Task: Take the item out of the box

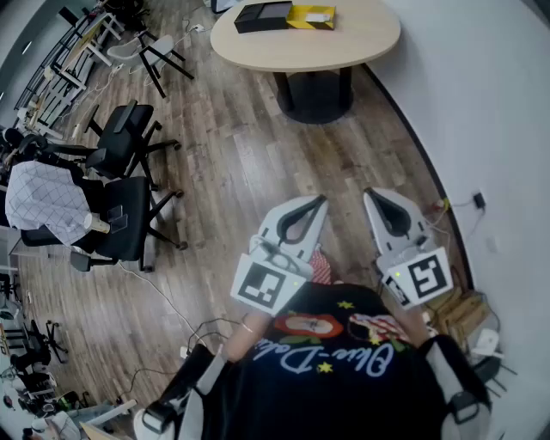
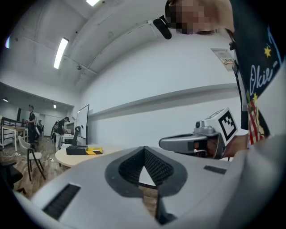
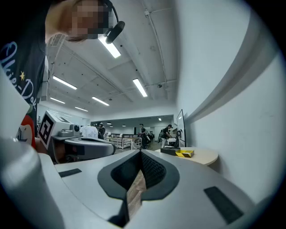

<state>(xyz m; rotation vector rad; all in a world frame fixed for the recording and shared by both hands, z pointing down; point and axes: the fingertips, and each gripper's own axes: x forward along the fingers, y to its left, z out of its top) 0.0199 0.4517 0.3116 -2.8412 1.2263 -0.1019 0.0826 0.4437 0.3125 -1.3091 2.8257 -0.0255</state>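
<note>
Our left gripper [image 1: 321, 200] is closed, its jaw tips meeting with nothing between them. Our right gripper [image 1: 369, 194] is closed and empty as well. We hold both close to our chest, pointing roughly toward 12 o'clock over the wooden floor [image 1: 232, 172]. The black box [image 1: 262, 15] lies well apart from them at 12 o'clock on the round counter [image 1: 344, 47]. Its long axis runs from 9 to 3 o'clock, and a yellow piece [image 1: 311, 15] touches its 3 o'clock end. Office chairs [image 1: 120, 206] stand at 9 o'clock.
</note>
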